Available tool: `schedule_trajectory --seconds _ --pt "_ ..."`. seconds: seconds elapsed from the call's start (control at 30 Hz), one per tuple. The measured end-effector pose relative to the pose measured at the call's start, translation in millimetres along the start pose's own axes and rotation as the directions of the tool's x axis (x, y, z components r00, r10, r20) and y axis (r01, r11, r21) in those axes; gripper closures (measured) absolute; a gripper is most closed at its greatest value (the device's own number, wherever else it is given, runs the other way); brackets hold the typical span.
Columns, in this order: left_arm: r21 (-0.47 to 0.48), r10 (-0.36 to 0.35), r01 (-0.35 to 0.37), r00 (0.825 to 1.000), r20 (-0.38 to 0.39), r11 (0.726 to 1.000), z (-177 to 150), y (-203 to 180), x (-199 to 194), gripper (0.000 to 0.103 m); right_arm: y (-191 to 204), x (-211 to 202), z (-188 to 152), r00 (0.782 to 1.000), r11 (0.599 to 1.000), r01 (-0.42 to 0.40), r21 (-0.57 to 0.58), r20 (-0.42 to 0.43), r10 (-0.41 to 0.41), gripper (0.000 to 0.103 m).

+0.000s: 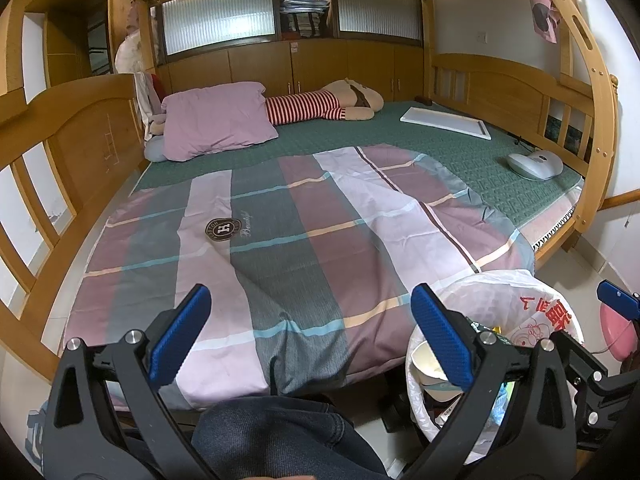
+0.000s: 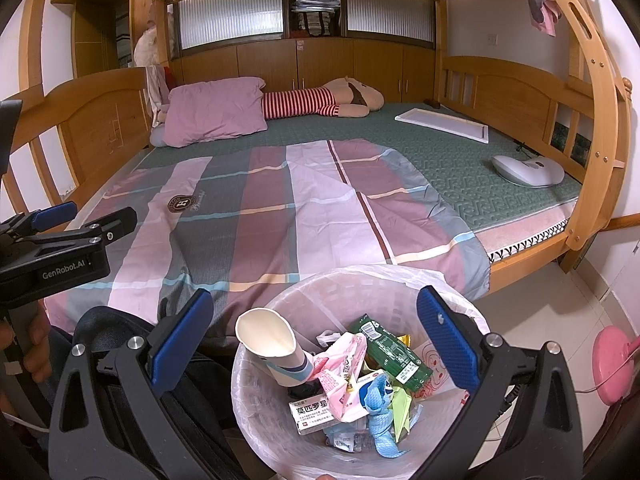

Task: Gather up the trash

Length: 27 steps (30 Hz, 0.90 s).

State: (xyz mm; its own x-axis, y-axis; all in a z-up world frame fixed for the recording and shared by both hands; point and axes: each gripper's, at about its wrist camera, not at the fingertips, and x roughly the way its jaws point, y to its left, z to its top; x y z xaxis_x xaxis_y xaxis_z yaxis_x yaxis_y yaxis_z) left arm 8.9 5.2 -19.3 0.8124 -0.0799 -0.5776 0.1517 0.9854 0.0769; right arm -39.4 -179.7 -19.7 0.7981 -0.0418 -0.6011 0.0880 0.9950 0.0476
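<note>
The right tool (image 2: 312,340) hangs spread and empty directly over the trash bin (image 2: 256,392), its blue pads either side of the rim. Inside the bin lie a paper cup (image 2: 266,338), a green wrapper (image 2: 390,350), a medicine box (image 2: 316,414) and a blue cloth (image 2: 378,404). The left tool (image 1: 310,336), also spread and empty, sits left of the bin, over the plaid quilt (image 1: 280,232) on the bed.
</note>
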Motion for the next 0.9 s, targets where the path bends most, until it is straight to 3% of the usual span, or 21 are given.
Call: schedule_trajectory --seconds 0.7,0.9 --pt "0.035 -0.002 0.002 1.000 -0.009 0.999 -1.3 -6.0 1.6 0.003 -2.9 3.5 -5.0 1.000 1.000 0.002 0.004 -0.010 -0.002 0.003" --pt "0.018 0.050 -0.050 0.999 -0.021 0.999 0.7 6.7 5.6 0.003 -3.1 4.1 -5.2 1.000 1.000 0.003 0.002 -0.016 -0.003 0.003"
